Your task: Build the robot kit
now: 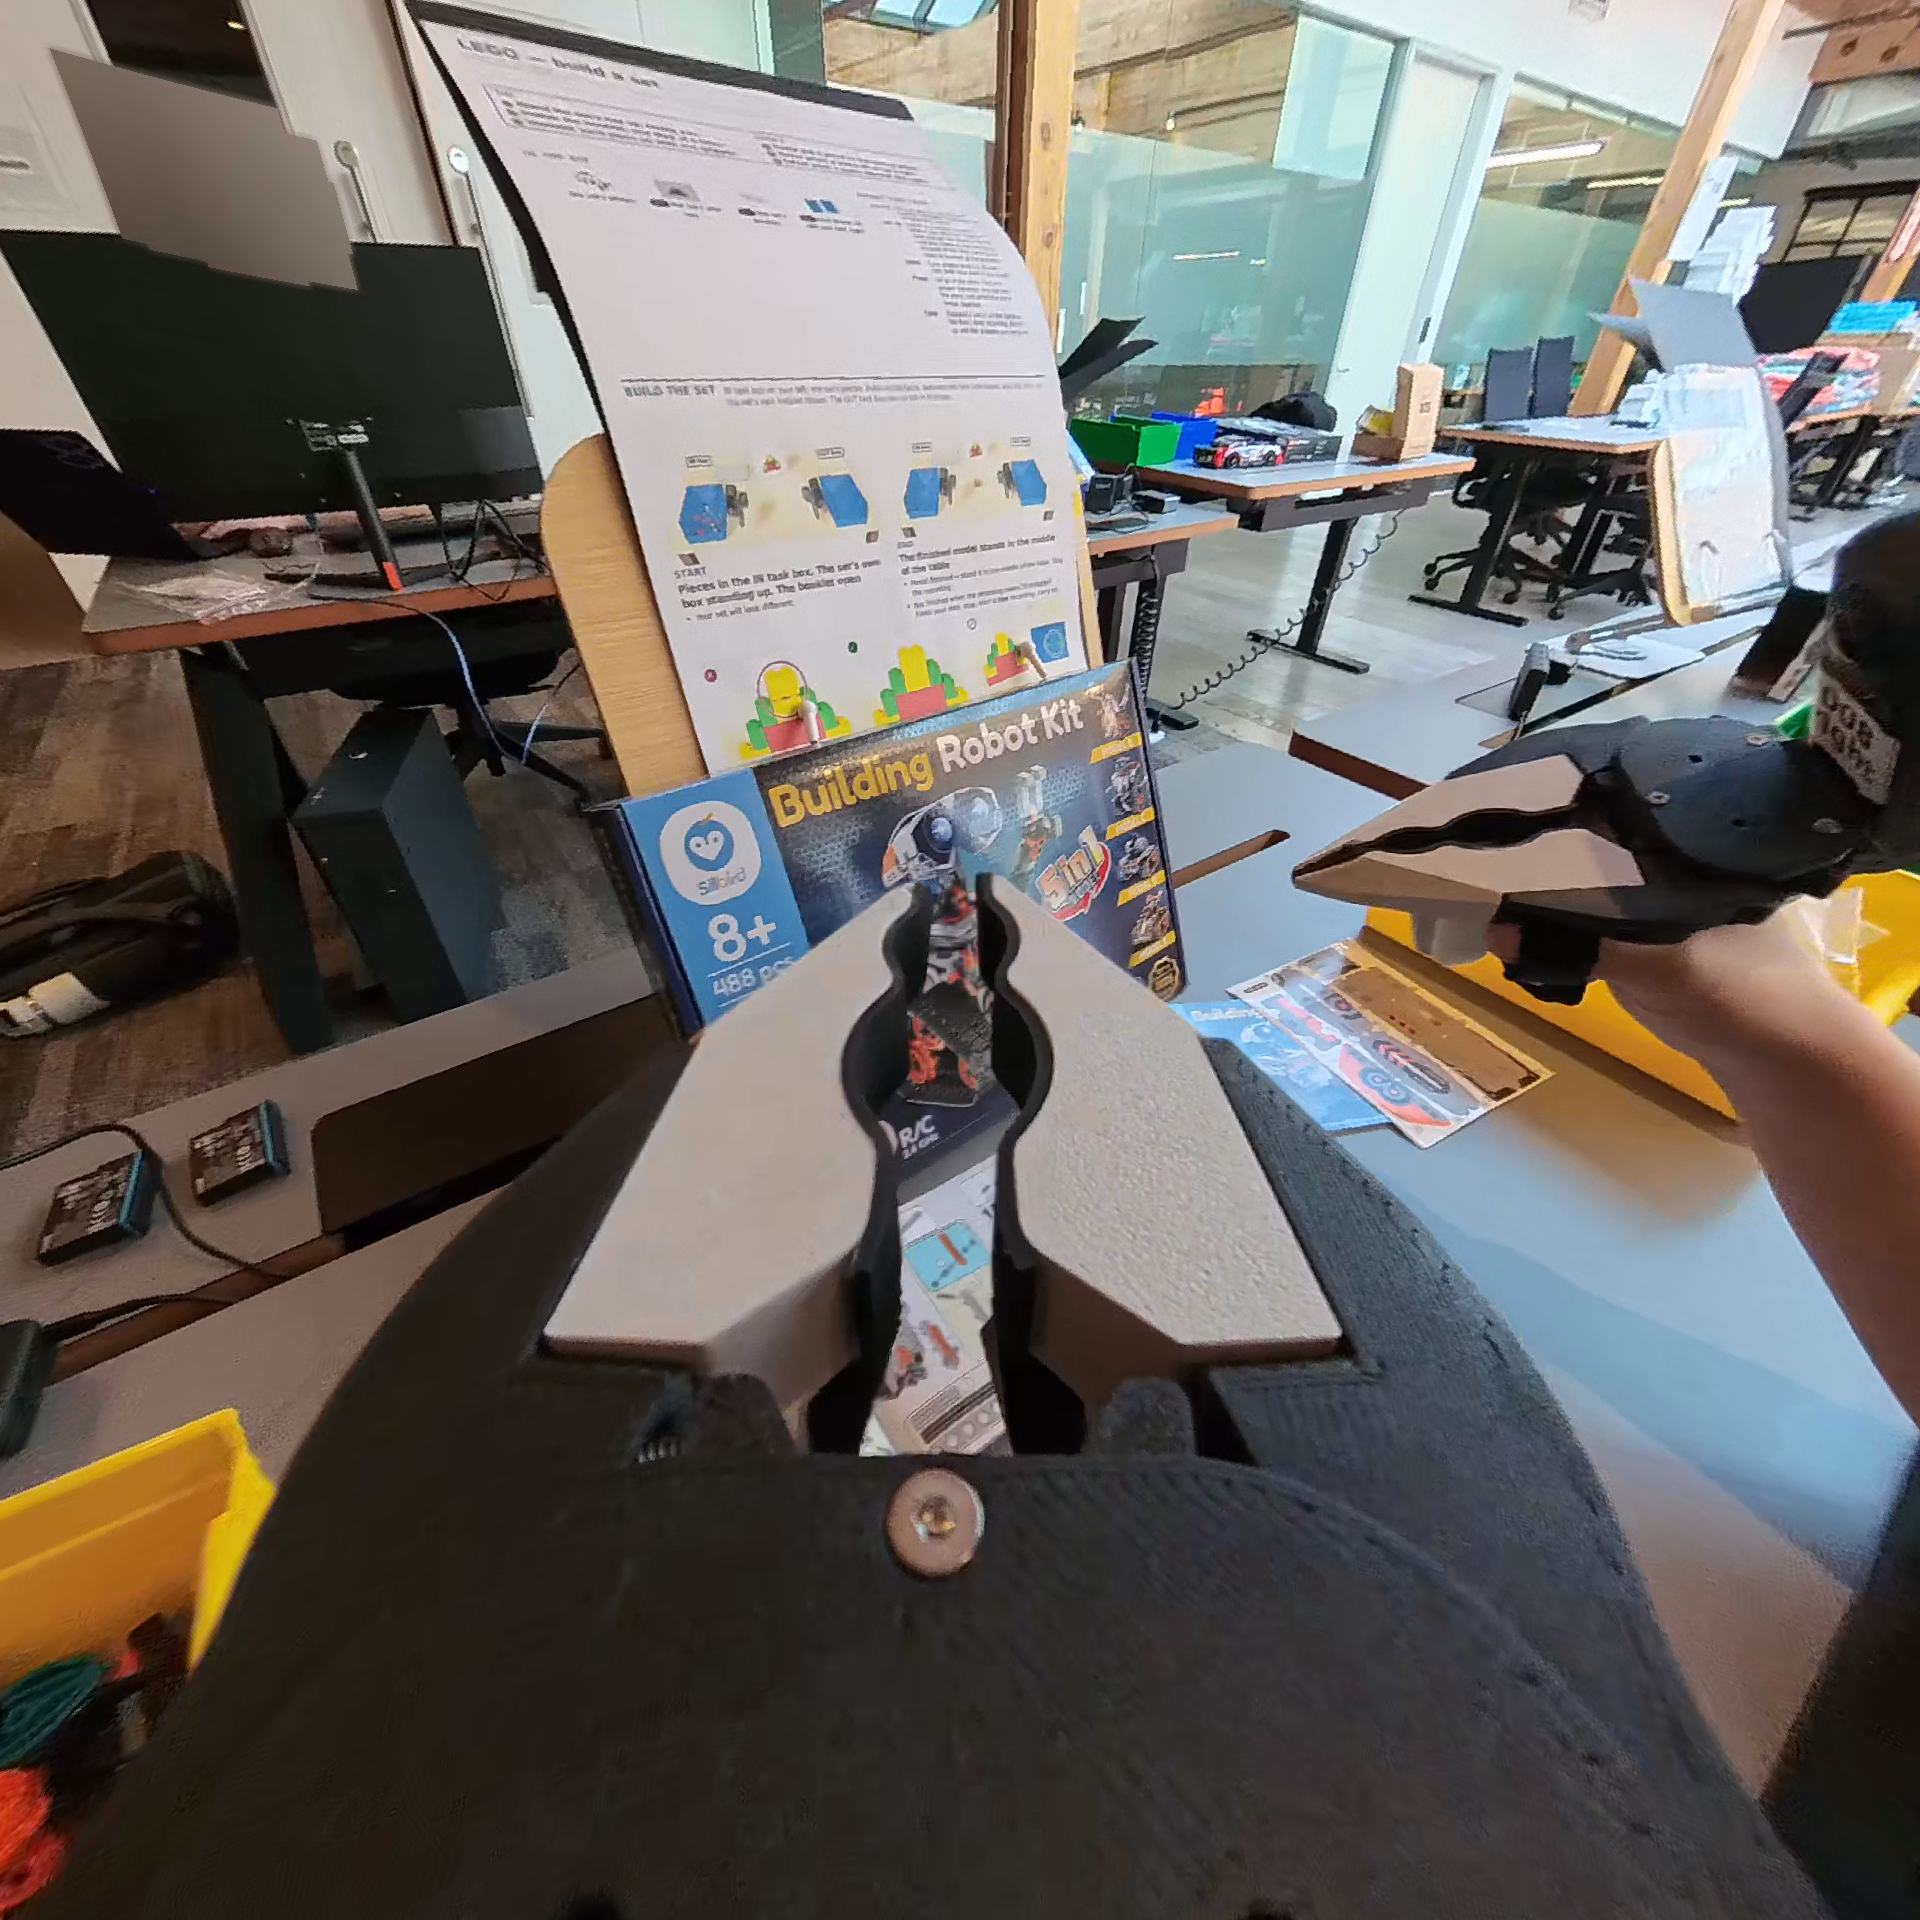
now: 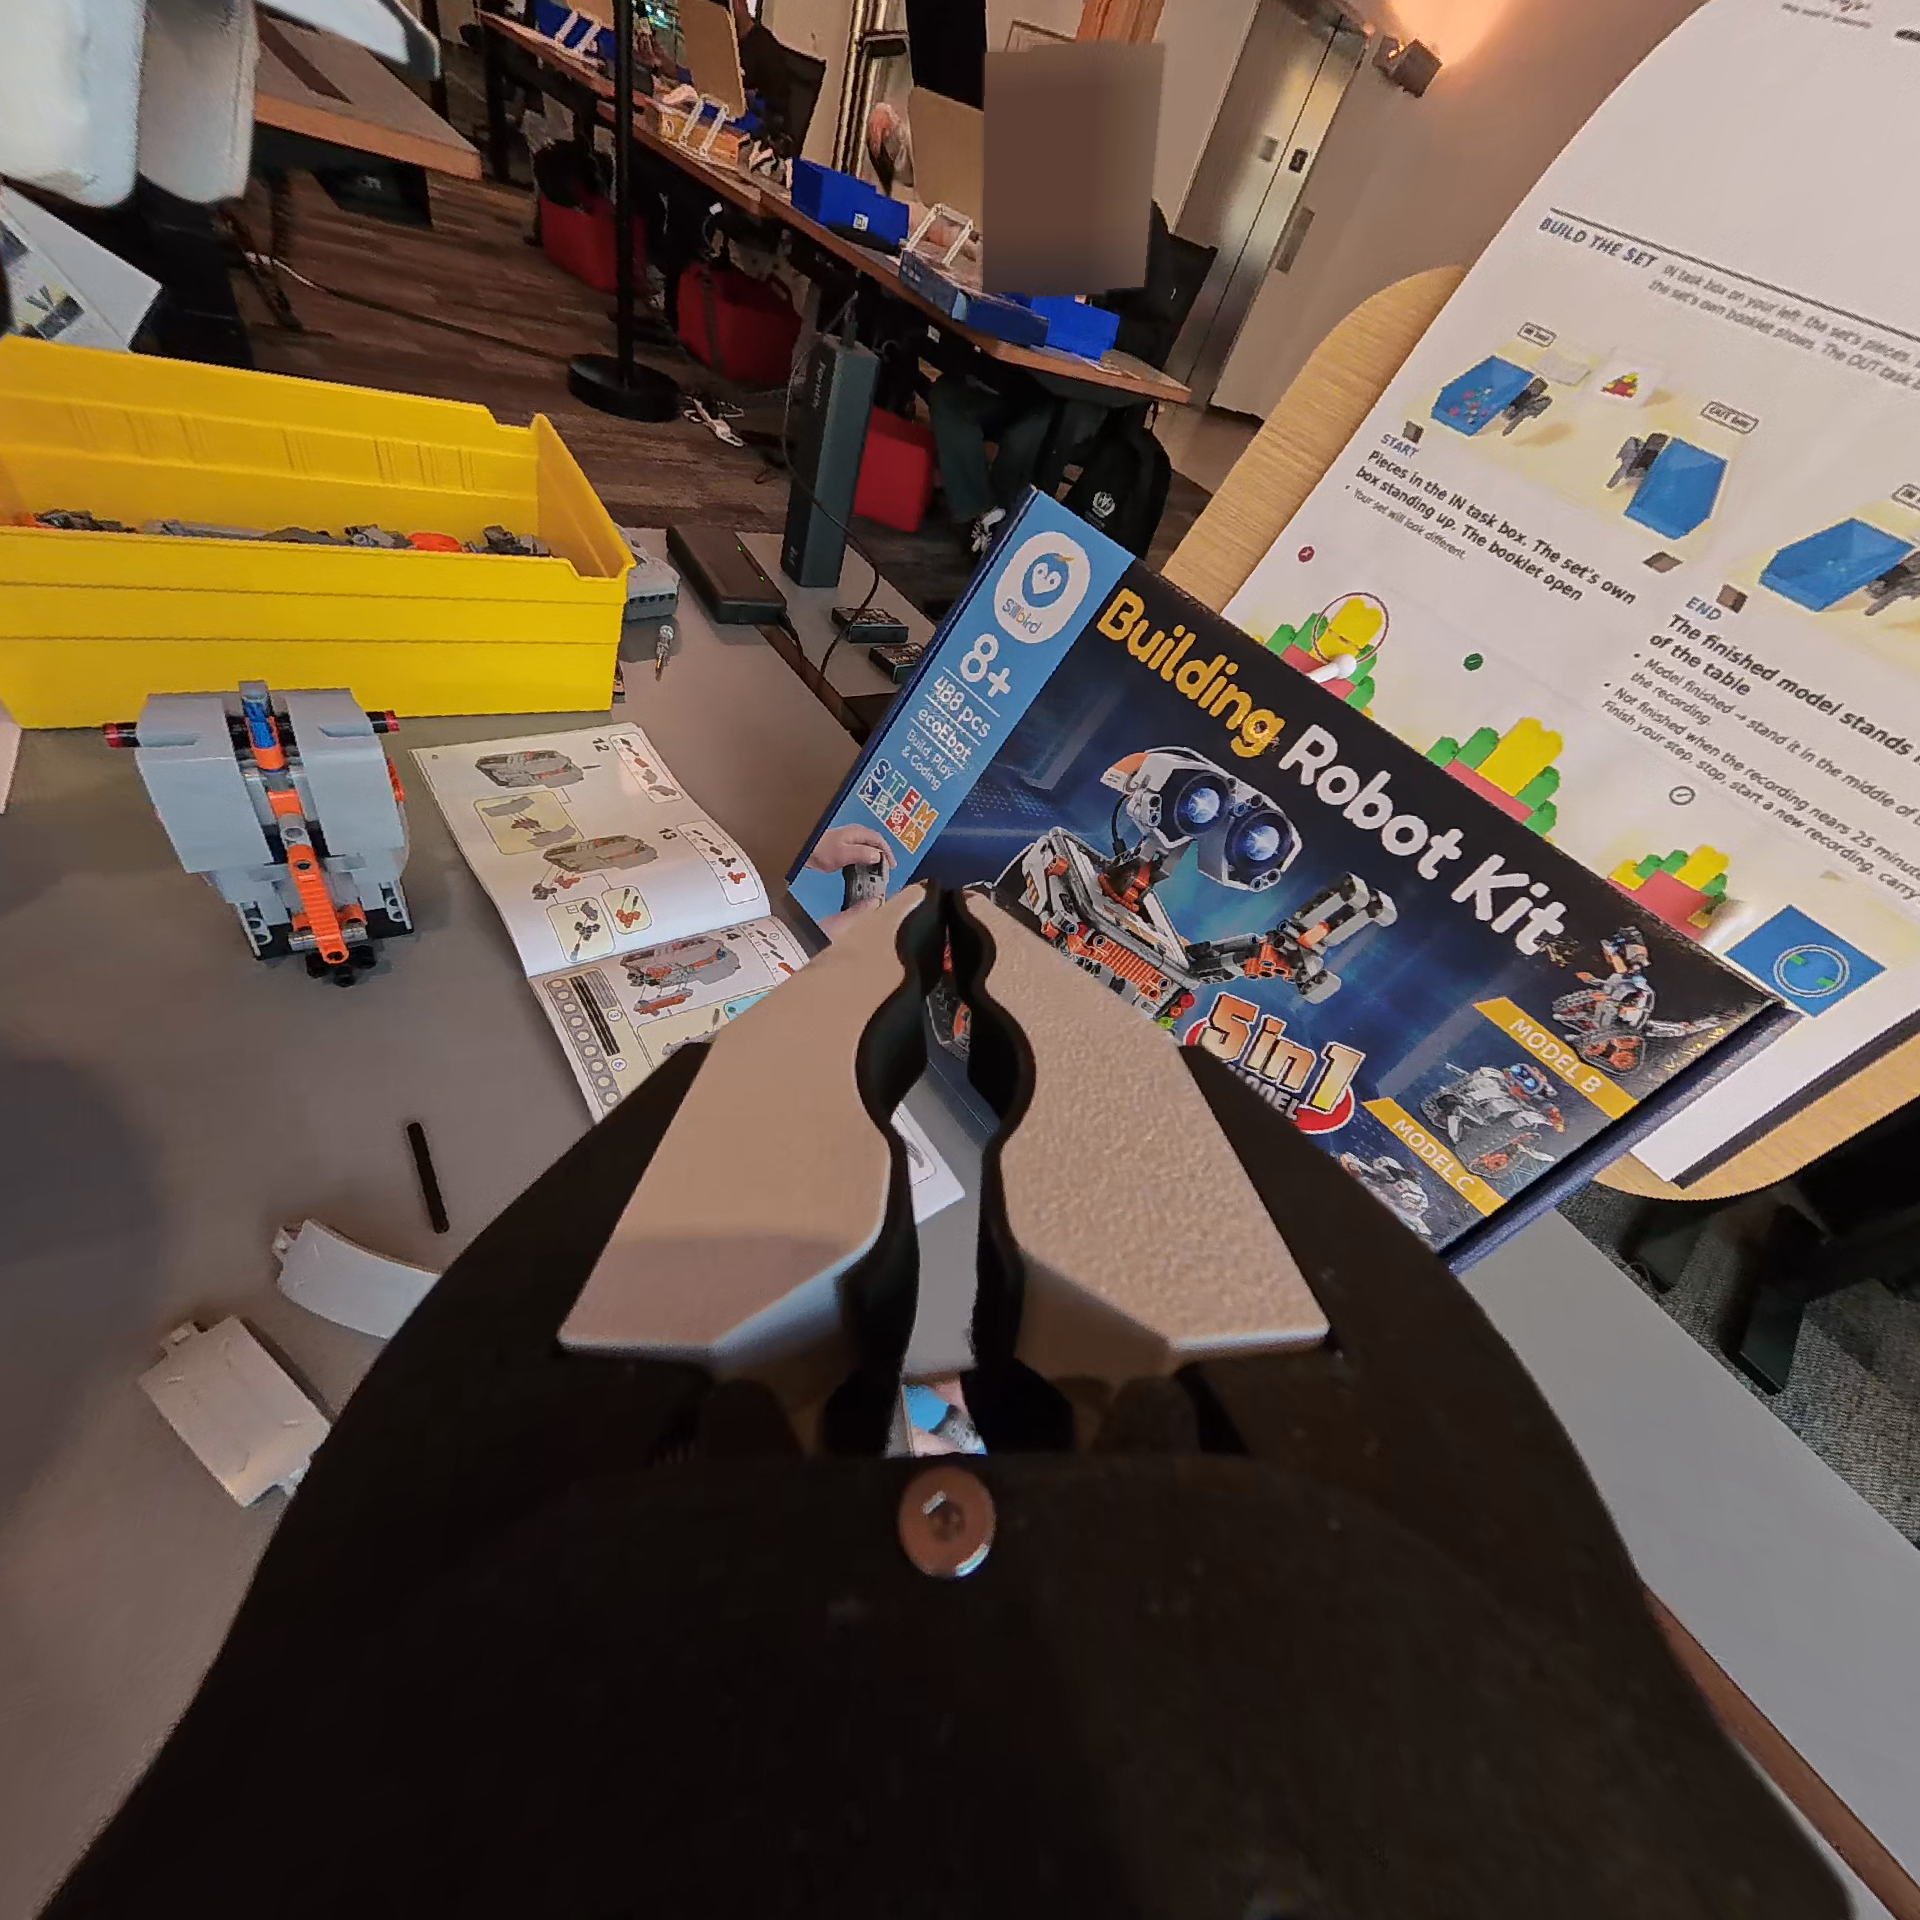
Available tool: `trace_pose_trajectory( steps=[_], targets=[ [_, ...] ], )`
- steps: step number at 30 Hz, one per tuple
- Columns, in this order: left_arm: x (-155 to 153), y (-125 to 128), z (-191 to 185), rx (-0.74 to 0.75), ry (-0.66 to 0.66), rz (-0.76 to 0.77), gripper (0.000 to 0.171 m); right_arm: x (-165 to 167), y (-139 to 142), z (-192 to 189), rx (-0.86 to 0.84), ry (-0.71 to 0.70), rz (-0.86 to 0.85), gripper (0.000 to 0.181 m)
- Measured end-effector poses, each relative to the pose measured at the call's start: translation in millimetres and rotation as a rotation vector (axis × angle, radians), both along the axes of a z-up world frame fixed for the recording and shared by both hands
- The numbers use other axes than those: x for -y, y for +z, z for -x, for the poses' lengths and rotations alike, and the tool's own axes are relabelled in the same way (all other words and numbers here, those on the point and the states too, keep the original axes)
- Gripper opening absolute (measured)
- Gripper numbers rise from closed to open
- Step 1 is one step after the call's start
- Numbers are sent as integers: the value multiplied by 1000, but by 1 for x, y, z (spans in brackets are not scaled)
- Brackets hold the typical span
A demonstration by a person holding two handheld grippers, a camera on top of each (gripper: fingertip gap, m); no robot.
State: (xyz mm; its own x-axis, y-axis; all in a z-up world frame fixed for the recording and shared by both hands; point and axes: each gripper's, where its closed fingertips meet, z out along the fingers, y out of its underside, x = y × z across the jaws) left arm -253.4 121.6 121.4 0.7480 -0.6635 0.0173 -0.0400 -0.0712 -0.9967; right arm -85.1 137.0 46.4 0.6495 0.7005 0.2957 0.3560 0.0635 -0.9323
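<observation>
My left gripper [image 1: 951, 896] is shut with only a narrow slit between its jaws and holds nothing. It hangs above the grey table, pointing at an upright blue robot-kit box [image 1: 914, 810]. An open instruction booklet [image 1: 940, 1299] shows through the slit. My right gripper [image 2: 941, 902] is shut and empty; it also shows in the left wrist view [image 1: 1311, 878], held by a hand. It points at the box [image 2: 1299, 883] and the booklet [image 2: 623, 852]. A partly built grey and orange model [image 2: 275, 821] stands left of the booklet.
A yellow bin [image 2: 312, 644] of parts stands behind the model. A black rod [image 2: 426, 1176] and two white panels [image 2: 348, 1288] lie near the table's front. A printed sheet on a wooden board [image 1: 810, 416] stands behind the box. Sticker sheets [image 1: 1392, 1039] lie right, beside another yellow bin [image 1: 1621, 1039].
</observation>
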Motion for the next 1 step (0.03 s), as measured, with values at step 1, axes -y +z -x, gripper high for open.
trace_pose_trajectory(
  steps=[1],
  targets=[
    [0, -2, -3, 0, -10, 8, 6, 0, 0, 0, 0, -1, -3, 0]
  ],
)
